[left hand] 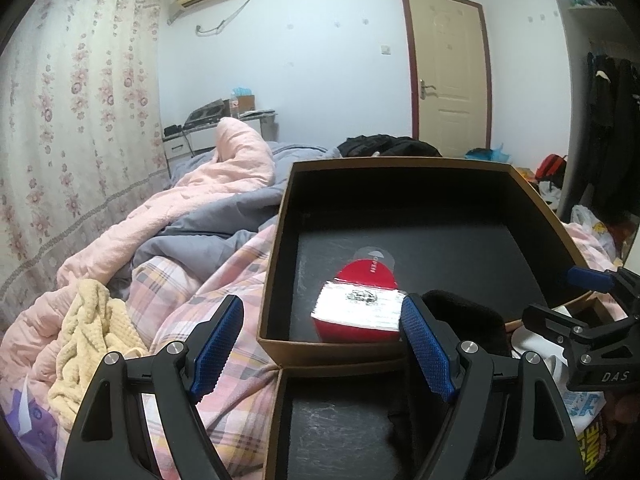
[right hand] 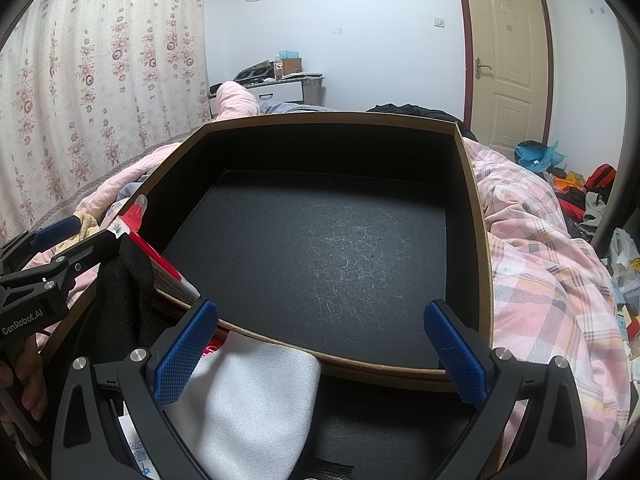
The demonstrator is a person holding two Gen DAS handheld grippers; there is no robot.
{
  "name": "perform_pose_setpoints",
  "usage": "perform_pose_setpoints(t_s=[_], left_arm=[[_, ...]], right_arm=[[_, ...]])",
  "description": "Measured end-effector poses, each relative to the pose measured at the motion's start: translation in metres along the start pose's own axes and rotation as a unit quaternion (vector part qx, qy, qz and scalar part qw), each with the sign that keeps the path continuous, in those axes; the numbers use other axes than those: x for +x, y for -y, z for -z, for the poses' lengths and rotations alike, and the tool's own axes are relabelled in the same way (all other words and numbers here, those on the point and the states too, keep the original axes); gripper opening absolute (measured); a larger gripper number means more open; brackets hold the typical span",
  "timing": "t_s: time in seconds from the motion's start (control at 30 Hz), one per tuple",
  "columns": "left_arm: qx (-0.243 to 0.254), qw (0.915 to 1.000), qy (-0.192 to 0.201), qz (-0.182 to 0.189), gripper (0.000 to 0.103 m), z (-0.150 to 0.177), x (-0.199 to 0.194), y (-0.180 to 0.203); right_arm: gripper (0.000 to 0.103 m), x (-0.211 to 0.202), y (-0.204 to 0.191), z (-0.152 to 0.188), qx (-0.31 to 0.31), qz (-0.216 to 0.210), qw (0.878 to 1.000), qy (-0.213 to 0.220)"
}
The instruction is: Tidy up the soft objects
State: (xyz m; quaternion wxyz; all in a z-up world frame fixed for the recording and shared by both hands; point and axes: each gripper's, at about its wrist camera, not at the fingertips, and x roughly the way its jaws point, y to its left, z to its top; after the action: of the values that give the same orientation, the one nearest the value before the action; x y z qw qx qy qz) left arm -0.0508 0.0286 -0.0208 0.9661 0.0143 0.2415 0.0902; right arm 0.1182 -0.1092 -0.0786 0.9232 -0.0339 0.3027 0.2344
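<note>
You have a brown box (right hand: pixel 478 216) lined in black, a red and silver packet (left hand: pixel 356 312), a black cloth (right hand: pixel 124 280), a white cloth (right hand: pixel 256 392), a pale yellow waffle-textured towel (left hand: pixel 92 328), pink plaid bedding (right hand: pixel 540 280), a grey quilt (left hand: pixel 192 232) and blue-padded black grippers (left hand: pixel 322 346).

The box (right hand: pixel 482 240) is showing brown cardboard walls outside and a matt black, felt-like lining, its floor flecked with pale lint. The red packet (left hand: pixel 360 304) is gleaming glossy, with a crinkled silvery foil band. The black cloth (left hand: pixel 468 320) is looking fuzzy and matt; the white cloth (right hand: pixel 256 392) is lying smooth and soft. The yellow towel (left hand: pixel 92 336) is showing a rough waffle knit. Each claw is wearing blue, knurled rubbery pads (right hand: pixel 184 356) on matt black plastic arms with shiny metal pins. The pink plaid quilt (right hand: pixel 540 280) is looking like soft woven cotton.
</note>
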Motion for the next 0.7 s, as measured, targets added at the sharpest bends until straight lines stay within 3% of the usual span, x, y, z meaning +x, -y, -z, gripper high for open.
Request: perform_pose_setpoints(t_s=[0.7], left_arm=[[0.013, 0.9996, 0.001, -0.027, 0.079, 0.0010, 0.0008, 0.0004]], right_arm=[[0.102, 0.0002, 0.0000, 0.0000, 0.000, 0.000, 1.000, 0.000]])
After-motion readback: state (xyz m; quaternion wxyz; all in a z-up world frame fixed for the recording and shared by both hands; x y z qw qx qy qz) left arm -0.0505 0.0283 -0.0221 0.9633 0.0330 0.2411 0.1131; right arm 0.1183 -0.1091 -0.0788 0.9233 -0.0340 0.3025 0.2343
